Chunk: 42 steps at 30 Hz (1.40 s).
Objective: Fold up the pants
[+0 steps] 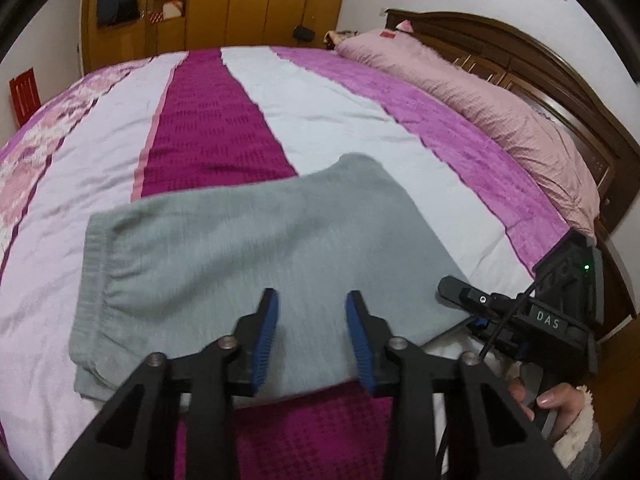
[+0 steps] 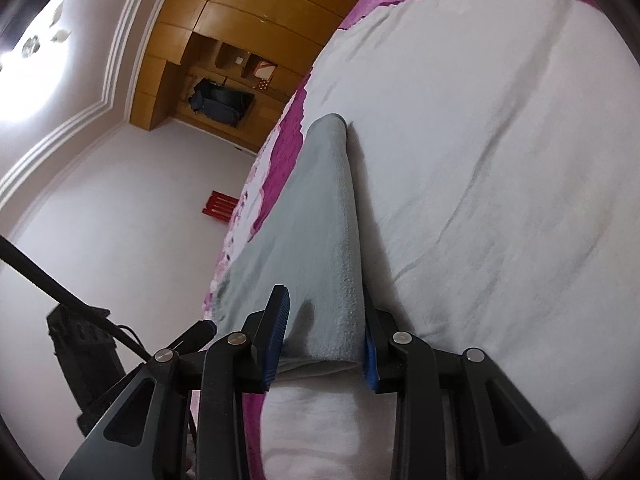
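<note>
Grey fleece pants (image 1: 256, 256) lie folded flat on the bed, elastic waistband (image 1: 90, 300) at the left. My left gripper (image 1: 312, 300) is open and empty, hovering just above the near edge of the pants. My right gripper (image 1: 460, 292) shows at the right edge of the pants in the left wrist view, held by a hand (image 1: 560, 400). In the right wrist view the right gripper (image 2: 326, 300) is turned on its side, jaws open around the folded edge of the pants (image 2: 320, 240); the far fingertip is hidden under the cloth.
The bed has a striped quilt (image 1: 208, 128) in white, magenta and purple. A pink pillow roll (image 1: 480, 100) lies along the dark wooden headboard (image 1: 560, 72) at the right. A wooden wardrobe (image 1: 240, 4) stands beyond the bed.
</note>
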Available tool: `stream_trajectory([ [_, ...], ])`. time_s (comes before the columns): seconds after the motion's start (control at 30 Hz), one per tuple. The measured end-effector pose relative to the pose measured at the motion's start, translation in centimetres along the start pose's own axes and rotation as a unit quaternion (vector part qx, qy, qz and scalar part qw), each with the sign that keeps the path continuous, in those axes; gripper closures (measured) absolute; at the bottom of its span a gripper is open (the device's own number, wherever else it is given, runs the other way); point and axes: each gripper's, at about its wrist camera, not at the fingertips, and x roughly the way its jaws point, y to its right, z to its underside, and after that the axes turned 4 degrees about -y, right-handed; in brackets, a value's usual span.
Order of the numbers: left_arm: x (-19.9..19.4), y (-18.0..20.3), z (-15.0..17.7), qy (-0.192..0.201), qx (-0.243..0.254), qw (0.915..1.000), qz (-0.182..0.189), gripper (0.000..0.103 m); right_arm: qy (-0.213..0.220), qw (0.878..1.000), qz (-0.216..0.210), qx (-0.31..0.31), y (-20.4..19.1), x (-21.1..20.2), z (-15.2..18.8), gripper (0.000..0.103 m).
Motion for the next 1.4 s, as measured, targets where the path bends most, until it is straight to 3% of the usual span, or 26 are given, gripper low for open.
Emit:
stream_trajectory([
  [0.2, 0.6, 0.4, 1.2, -0.010, 0.000, 0.9998, -0.015, 0.091, -0.002, 1.000, -0.007, -0.003, 0.0, -0.1, -0.2, 0.073],
  [0.33, 0.5, 1.4, 2.2, -0.008, 0.013, 0.9998, -0.011, 0.096, -0.002, 1.000, -0.002, -0.004, -0.3, 0.2, -0.5, 0.073],
  [0.53, 2.8, 0.9, 4.2, -0.035, -0.012, 0.9990, -0.024, 0.097, -0.001, 1.000, 0.010, -0.017, -0.8, -0.1, 0.2, 0.073],
  [0.77, 3.4, 0.9, 5.1, -0.019, -0.022, 0.9991, -0.030, 0.097, 0.005, 0.997, 0.063, -0.043, -2.3, 0.7, 0.6, 0.073],
  [0.97, 2.6, 0.8, 5.3, 0.001, -0.010, 0.9999, -0.011, 0.097, -0.001, 0.993, 0.104, -0.054, -3.3, 0.9, 0.1, 0.092],
  [1.03, 1.7, 0.3, 5.0, -0.002, -0.018, 0.9998, 0.011, 0.089, -0.002, 0.990, 0.125, -0.065, -3.8, 1.0, -0.2, 0.094],
  [1.13, -0.2, -0.7, 4.6, 0.008, -0.030, 0.9990, 0.032, 0.073, -0.007, 0.976, 0.187, -0.110, -5.7, 1.8, -0.1, 0.095],
  [1.23, -2.4, -2.0, 4.0, 0.025, -0.030, 0.9989, 0.027, 0.070, -0.002, 0.949, 0.263, -0.172, -8.5, 2.8, 0.3, 0.095],
  [1.33, -4.5, -4.3, 3.6, 0.039, -0.040, 0.9981, 0.026, 0.066, 0.015, 0.910, 0.341, -0.235, -11.3, 3.7, 1.0, 0.096],
  [1.4, -5.6, -6.1, 3.7, 0.042, -0.055, 0.9971, 0.030, 0.065, 0.037, 0.870, 0.394, -0.295, -13.7, 4.7, 2.0, 0.096],
])
